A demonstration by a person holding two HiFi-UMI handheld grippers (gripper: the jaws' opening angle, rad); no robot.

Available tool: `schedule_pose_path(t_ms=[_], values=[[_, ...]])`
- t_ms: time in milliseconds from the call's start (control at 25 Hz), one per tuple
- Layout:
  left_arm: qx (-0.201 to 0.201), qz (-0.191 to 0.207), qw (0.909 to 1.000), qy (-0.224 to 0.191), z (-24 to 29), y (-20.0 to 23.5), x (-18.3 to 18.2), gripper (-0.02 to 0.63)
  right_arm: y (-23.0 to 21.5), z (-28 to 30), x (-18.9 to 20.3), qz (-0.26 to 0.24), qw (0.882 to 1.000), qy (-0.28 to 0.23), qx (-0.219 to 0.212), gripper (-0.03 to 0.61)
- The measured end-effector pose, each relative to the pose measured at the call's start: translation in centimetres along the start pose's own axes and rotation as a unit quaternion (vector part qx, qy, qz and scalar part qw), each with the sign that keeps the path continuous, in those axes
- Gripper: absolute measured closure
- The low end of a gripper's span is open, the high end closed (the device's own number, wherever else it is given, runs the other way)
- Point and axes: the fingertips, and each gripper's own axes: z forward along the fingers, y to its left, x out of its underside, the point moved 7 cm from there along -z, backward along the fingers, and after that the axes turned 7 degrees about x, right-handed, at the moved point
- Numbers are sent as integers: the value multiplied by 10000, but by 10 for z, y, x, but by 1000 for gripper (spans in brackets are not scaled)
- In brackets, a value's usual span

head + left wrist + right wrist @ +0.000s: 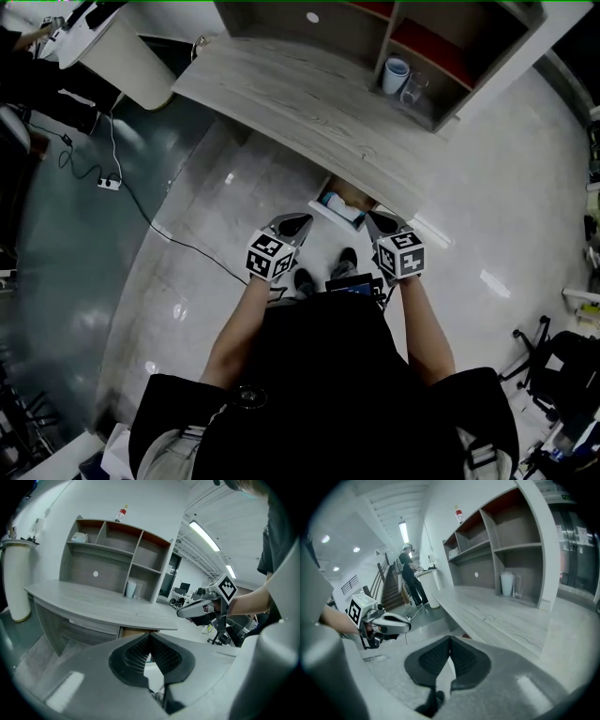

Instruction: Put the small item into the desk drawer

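Counter [300,103] overhangs the drawer [330,216], which stands open below its front edge. Left gripper [292,225] and right gripper [381,223] hang on either side of the drawer, both jaws clenched on nothing. Item [336,200] appears to lie inside the drawer. I judge placing done, closing not. Risk: a push with shut jaws may slip off the drawer front, and any lift here could strike the counter's overhang.
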Motion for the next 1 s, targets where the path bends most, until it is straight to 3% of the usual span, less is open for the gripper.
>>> schedule_pose_path(t_ms=[520,1000], values=[[109,34,9998,-143,-17,4,-9,612,8,-16,-19,522,9974,-487,-128,577],[596,67,9982,-14,-32,-14,10,612,39,-51,3,634,9955,-674,224,577]])
